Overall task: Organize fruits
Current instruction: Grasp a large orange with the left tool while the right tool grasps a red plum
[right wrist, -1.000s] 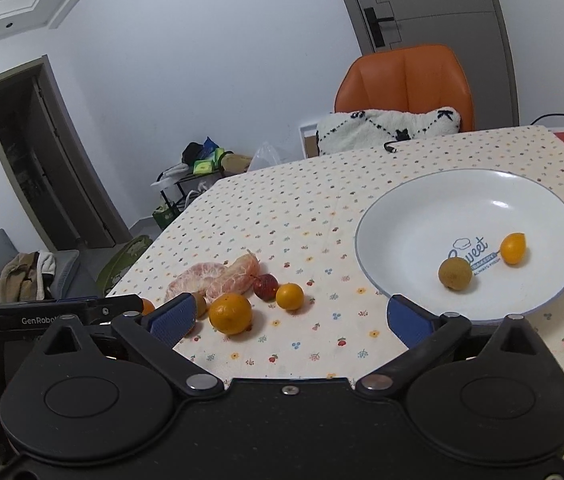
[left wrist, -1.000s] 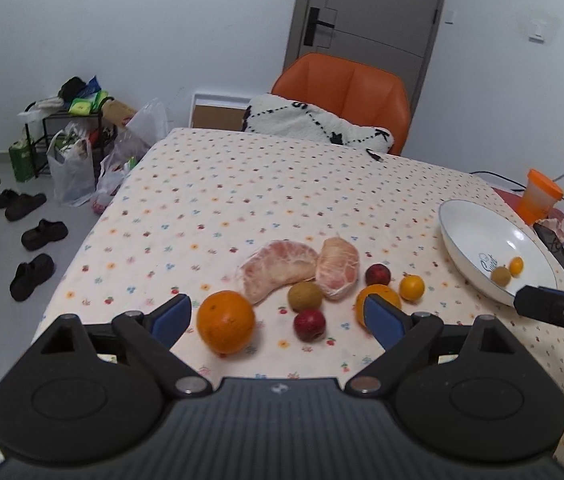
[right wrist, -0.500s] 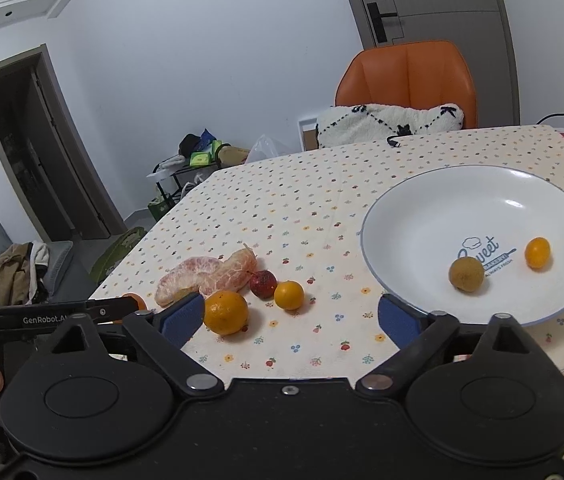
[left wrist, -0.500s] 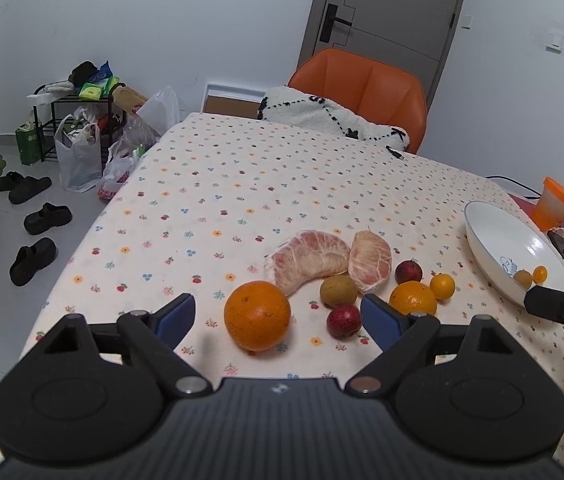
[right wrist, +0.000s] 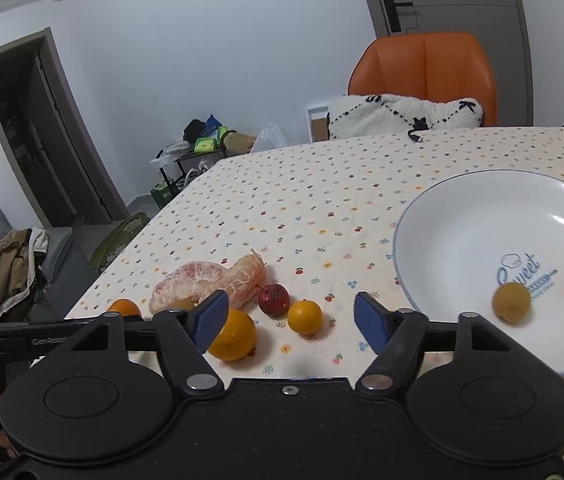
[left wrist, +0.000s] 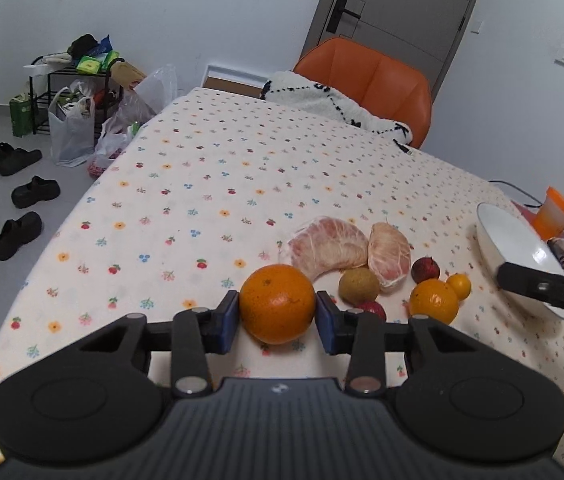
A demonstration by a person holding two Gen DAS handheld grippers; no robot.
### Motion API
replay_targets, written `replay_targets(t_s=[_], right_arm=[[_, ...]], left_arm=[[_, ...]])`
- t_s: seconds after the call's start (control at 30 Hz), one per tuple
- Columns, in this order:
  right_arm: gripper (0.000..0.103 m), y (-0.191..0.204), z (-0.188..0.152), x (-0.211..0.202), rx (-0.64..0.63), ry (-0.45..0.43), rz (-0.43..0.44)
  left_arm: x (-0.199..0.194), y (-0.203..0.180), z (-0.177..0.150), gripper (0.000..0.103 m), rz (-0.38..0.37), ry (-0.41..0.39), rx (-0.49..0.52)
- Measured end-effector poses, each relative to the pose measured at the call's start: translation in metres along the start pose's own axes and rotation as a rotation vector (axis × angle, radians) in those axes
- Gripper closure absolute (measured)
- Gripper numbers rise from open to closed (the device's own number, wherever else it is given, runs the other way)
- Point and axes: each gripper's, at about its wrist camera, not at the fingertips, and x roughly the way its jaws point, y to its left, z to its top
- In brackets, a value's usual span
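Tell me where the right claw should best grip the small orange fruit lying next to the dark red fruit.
Grip the small orange fruit across its widest middle, coming from above. It is round and sits apart from the dark red fruit and the bigger orange, so both fingers probably fit beside it. The right claw is open and nearly lined up.

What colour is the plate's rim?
Blue, on a white plate; clearest in the right wrist view.

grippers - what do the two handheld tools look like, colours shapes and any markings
Both are matte black plastic. The left tool and right tool each have two angled fingers tipped with blue pads, silver pivot screws, round discs on either side and a ribbed central body. The left tool's side carries small white lettering, partly hidden. No cables or sleeves show.
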Motion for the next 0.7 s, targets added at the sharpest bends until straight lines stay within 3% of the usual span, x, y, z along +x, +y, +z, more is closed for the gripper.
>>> replay_targets(t_s=[0.2, 0.53, 0.7], right_arm=[[0.049, 0.004, 0.007, 0.023, -0.022, 0.043, -0.003], [0.052, 0.018, 0.017, 0.053, -0.112, 0.120, 0.002], [0.065, 0.019, 0.018, 0.065, -0.136, 0.176, 0.007]], left_arm=[[-0.001, 0.008, 0.005, 0.064, -0.016, -0.006, -0.021], [0.005, 0.019, 0.018, 0.064, -0.062, -0.007, -0.052], [0.007, 0.020, 0.022, 0.064, -0.059, -0.008, -0.048]])
